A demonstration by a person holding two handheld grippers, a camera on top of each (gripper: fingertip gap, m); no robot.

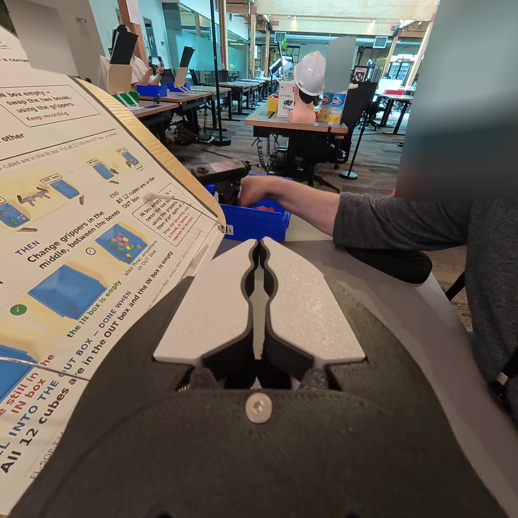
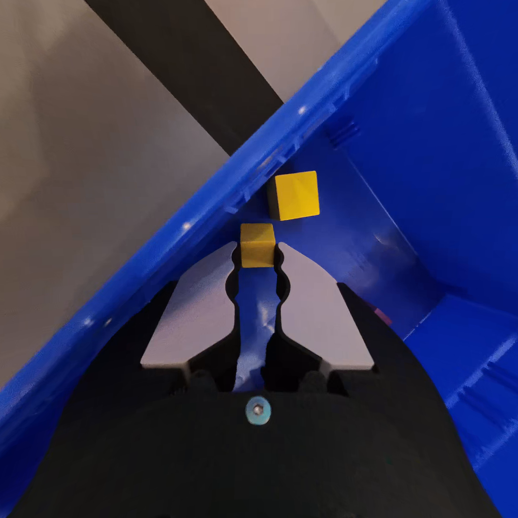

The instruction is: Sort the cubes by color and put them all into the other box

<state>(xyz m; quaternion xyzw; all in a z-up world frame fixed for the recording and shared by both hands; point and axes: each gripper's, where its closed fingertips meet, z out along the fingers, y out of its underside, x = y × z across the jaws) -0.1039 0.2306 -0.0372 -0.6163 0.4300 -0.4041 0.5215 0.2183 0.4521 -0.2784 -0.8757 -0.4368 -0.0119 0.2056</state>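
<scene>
My right tongs point(image 2: 257, 253) are squeezing a small yellow cube point(image 2: 257, 245). Both pads press on its sides, so I have it. I am holding it inside a blue box point(image 2: 420, 140), low down near one wall. Another yellow cube point(image 2: 297, 194) sits on the box floor, just beside the one I hold, a bit farther in. I cannot tell if my cube touches the floor of the box.

I think this is the putting-down step. Yellow goes with yellow, so this looks like the spot for the yellow pile. But I cannot be sure this is the box the cubes go into.

My left tongs point(image 1: 259, 244) are clenched tight with nothing in them. They wait over the grey counter point(image 1: 322, 241), next to a big paper sheet with pictures point(image 1: 84, 224). From there I can see my right hand point(image 1: 258, 190) reaching into the blue box point(image 1: 252, 224), and some red cubes point(image 1: 266, 208) lie in it too.

Next, I should set the cube down close to its yellow friend and let go softly. I need to open wide enough so the cube does not stick to a pad. I must lift straight up, so I do not bump the other cube or the wall.
</scene>
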